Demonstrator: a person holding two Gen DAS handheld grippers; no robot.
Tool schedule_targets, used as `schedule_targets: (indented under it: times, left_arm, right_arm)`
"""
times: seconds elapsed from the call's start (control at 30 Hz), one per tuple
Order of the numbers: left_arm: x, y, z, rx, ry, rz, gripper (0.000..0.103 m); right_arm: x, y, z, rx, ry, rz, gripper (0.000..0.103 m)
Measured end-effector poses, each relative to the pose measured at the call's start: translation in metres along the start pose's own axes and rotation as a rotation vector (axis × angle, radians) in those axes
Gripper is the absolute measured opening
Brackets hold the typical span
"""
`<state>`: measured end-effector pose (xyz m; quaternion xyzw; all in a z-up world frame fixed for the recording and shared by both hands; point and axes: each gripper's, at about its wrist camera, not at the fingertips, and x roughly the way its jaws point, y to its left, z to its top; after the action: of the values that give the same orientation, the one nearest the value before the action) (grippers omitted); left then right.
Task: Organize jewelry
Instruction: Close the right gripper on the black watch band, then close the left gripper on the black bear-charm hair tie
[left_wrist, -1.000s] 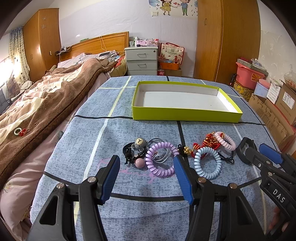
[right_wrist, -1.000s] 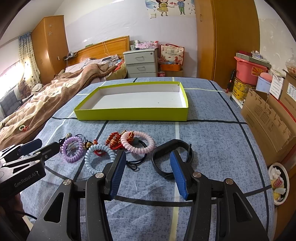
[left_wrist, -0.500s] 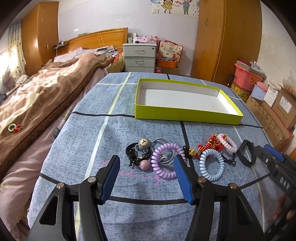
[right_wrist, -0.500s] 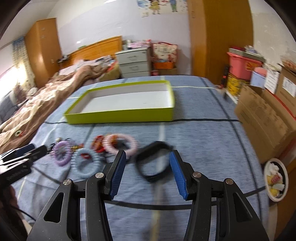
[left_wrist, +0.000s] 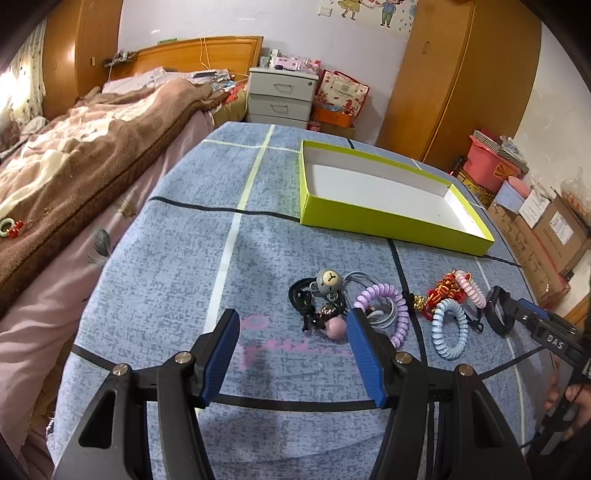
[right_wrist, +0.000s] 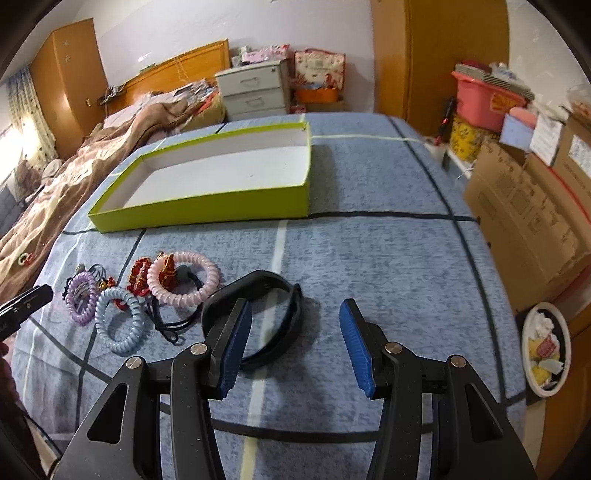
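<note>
We've got both grippers hanging over the blue-grey checked cloth (right_wrist: 369, 258), and nothing is lifted yet. Our right gripper (right_wrist: 295, 343) stands wide, jaws parted with nothing between the pads. The black plastic band bracelet (right_wrist: 258, 317) lies just ahead of it and off to its left: the near-left edge of the loop tucks behind our left blue pad, while the rest of the ring spreads into the gap. Its long axis runs slantwise, from near-left to far-right across our line of sight. So, as we judge it, the coming move turns on sliding a touch left and forward so one pad lands inside the loop and one outside, pinching the band's wall.

Over on our left gripper (left_wrist: 293, 354), the jaws are wide too and hold nothing. The purple coiled spiral hair tie (left_wrist: 388, 314) lies just beyond its right pad, and the pink bead (left_wrist: 335, 328) with the grey bear charm and black cords (left_wrist: 325, 286) sits ahead, between the pads but farther out. The light-blue coiled tie (left_wrist: 448, 330) and the pale-pink coiled tie with red charms (left_wrist: 469, 290) lie farther right, nearer our right gripper's side.

The lime-green shallow cardboard box with white inside (right_wrist: 207, 206) waits empty, well beyond the whole cluster: ahead and left of our right gripper, ahead and right of our left one. For the black band the right hand is plainly the nearer; for the purple coil, the left.
</note>
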<state>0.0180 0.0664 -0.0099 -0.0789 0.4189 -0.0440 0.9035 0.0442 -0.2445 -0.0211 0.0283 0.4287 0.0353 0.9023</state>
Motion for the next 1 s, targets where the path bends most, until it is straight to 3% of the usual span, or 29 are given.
schedule_targets:
  times: [0.2,0.23,0.33,0.57,0.67,0.8,1.0]
  left_arm:
    - [0.003,0.004,-0.001,-0.005,0.011,-0.023,0.062]
    - [0.003,0.003,-0.001,0.006,0.011,-0.012,0.062]
    - [0.006,0.005,-0.001,0.004,0.022,-0.025,0.062]
    - [0.011,0.013,0.004,0.004,0.035,-0.014,0.062]
    - [0.014,0.014,0.008,0.019,0.032,0.001,0.062]
    - [0.019,0.012,0.016,0.03,0.045,-0.069,0.062]
    - [0.032,0.003,0.023,0.073,0.062,-0.067,0.062]
  right_arm:
    - [0.006,0.003,-0.001,-0.012,0.013,0.007,0.05]
    - [0.006,0.003,-0.002,-0.013,0.011,0.006,0.047]
    - [0.008,-0.001,0.001,-0.002,0.02,0.007,0.024]
    - [0.007,-0.004,0.0,0.006,0.002,0.009,0.012]
    - [0.006,-0.011,0.001,0.036,-0.004,0.019,0.011]
    - [0.004,-0.012,0.003,0.039,-0.02,0.037,0.011]
    - [0.003,-0.011,0.006,0.051,-0.024,0.05,0.011]
